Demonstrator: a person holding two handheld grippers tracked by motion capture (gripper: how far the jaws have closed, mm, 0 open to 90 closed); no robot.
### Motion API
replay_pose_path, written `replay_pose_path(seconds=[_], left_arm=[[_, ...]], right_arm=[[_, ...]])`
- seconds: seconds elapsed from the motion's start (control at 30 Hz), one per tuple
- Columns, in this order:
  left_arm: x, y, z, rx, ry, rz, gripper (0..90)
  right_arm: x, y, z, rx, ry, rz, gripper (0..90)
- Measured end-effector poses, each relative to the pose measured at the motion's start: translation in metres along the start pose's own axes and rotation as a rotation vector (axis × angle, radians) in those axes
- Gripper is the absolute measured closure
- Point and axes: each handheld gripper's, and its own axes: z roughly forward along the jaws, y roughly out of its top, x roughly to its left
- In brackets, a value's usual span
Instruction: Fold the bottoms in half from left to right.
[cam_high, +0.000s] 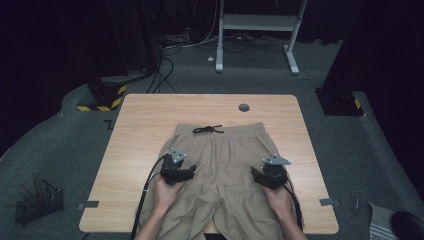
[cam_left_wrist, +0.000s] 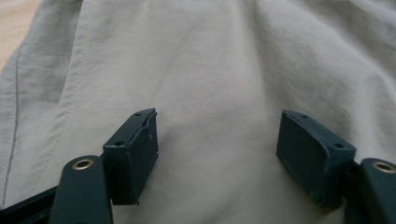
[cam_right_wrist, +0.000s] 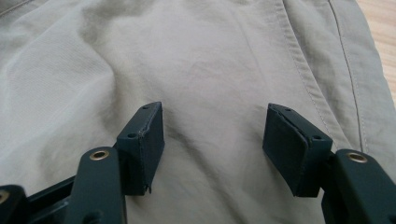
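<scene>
A pair of beige shorts (cam_high: 225, 160) lies flat on the wooden table (cam_high: 140, 125), waistband and black drawstring (cam_high: 207, 129) at the far side. My left gripper (cam_high: 186, 171) hovers over the shorts' left leg, jaws wide open over bare fabric (cam_left_wrist: 215, 93). My right gripper (cam_high: 257, 176) is over the right leg, near its side seam (cam_right_wrist: 303, 70), jaws also open with nothing between them. In both gripper views the dark pads (cam_left_wrist: 135, 149) (cam_right_wrist: 144, 140) stand apart just above the cloth.
A grey cable grommet (cam_high: 244, 107) sits in the table near its far edge. On the floor, a wire basket (cam_high: 37, 202) stands at the left, a white desk frame (cam_high: 260, 30) and cables at the back, and black stands at both sides.
</scene>
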Motion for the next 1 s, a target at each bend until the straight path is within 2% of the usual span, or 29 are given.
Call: replay_pose_path(seconds=[0.03,0.07,0.1,0.13,0.17,0.2,0.27,0.33,0.37,0.4,0.47,0.6,0.63,0.67,0.7,0.83,0.87,0.9,1.0], left_arm=[[-0.001,0.0,0.0,0.0,-0.01,0.003,27.6],[0.002,0.0,-0.002,0.007,-0.037,0.014,28.7],[0.002,0.0,-0.002,0.007,-0.037,0.014,30.5],[0.006,0.002,-0.003,0.013,-0.072,-0.008,30.5],[0.009,0.004,-0.005,0.002,-0.098,-0.026,30.8],[0.013,0.01,-0.008,-0.041,-0.08,-0.035,31.5],[0.016,0.02,-0.009,-0.059,-0.074,-0.049,32.2],[0.017,0.026,-0.005,-0.066,-0.062,-0.044,32.2],[0.019,0.033,0.002,-0.061,-0.048,-0.04,32.1],[0.019,0.033,0.002,-0.061,-0.048,-0.04,32.2],[0.022,0.037,0.014,-0.035,-0.046,-0.053,32.1],[0.023,0.032,0.019,-0.011,-0.026,-0.049,31.5],[0.023,0.025,0.023,0.004,-0.023,-0.051,31.5],[0.023,0.025,0.023,0.004,-0.023,-0.051,31.4],[0.023,0.02,0.023,-0.018,-0.021,-0.044,31.4],[0.013,0.015,0.017,-0.008,0.003,-0.013,32.4],[0.005,0.011,0.012,-0.006,0.003,0.008,32.1],[0.002,0.008,0.009,-0.006,-0.008,0.013,32.1],[-0.003,0.005,0.005,-0.005,-0.022,0.022,31.6]], right_arm=[[0.001,-0.001,-0.002,0.002,0.002,0.001,38.0],[0.002,-0.004,-0.005,0.002,0.011,-0.002,38.0],[0.002,-0.004,-0.005,0.004,0.014,-0.006,38.6],[0.002,-0.004,-0.005,0.004,0.014,-0.006,38.6],[0.001,-0.001,-0.007,0.009,0.024,-0.009,43.0],[-0.001,0.002,-0.008,-0.006,0.035,0.0,43.3],[-0.001,0.012,-0.009,-0.036,0.044,0.016,43.3],[-0.002,0.017,-0.008,-0.046,0.039,0.007,43.3],[-0.002,0.027,-0.001,-0.05,0.03,-0.002,43.3],[-0.003,0.029,0.003,-0.047,0.029,-0.003,43.3],[-0.004,0.032,0.012,-0.038,0.024,-0.002,43.3],[-0.002,0.029,0.021,-0.01,0.03,-0.005,42.5],[-0.001,0.024,0.024,0.002,0.03,-0.016,42.2],[-0.002,0.022,0.024,-0.005,0.033,-0.012,42.2],[-0.002,0.022,0.024,-0.005,0.033,-0.012,42.2],[0.001,0.014,0.015,-0.003,0.028,-0.009,41.9],[0.003,0.007,0.008,-0.004,0.029,-0.011,41.9],[0.003,0.004,0.004,-0.004,0.03,-0.015,41.8],[0.003,-0.002,-0.003,-0.003,0.031,-0.01,41.7]])
